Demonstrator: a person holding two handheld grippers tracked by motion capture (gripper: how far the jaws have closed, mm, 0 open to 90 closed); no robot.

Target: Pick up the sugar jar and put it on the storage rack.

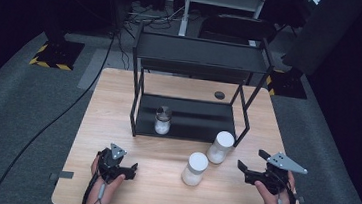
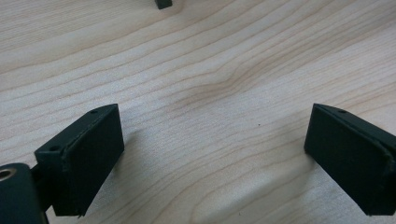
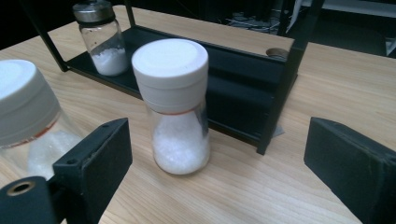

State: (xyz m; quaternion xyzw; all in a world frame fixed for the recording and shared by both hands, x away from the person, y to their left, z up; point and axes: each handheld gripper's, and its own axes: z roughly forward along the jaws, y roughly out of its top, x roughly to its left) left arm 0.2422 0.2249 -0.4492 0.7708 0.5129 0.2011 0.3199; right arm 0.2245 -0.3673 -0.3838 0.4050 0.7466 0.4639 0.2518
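You are holding your left gripper (image 2: 212,154) wide open and empty over bare table (image 2: 210,70). Your right gripper (image 3: 219,172), equally spread and empty, is facing a white-capped jar (image 3: 175,107) standing just before the black rack (image 3: 243,100), whose lower shelf is carrying a metal-lidded jar (image 3: 102,39).

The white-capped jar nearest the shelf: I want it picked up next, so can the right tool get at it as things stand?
Probably yes. The right tool is open and faces the white-capped jar, which stands upright on bare table with nothing between. The other white-capped jar stands apart from it.
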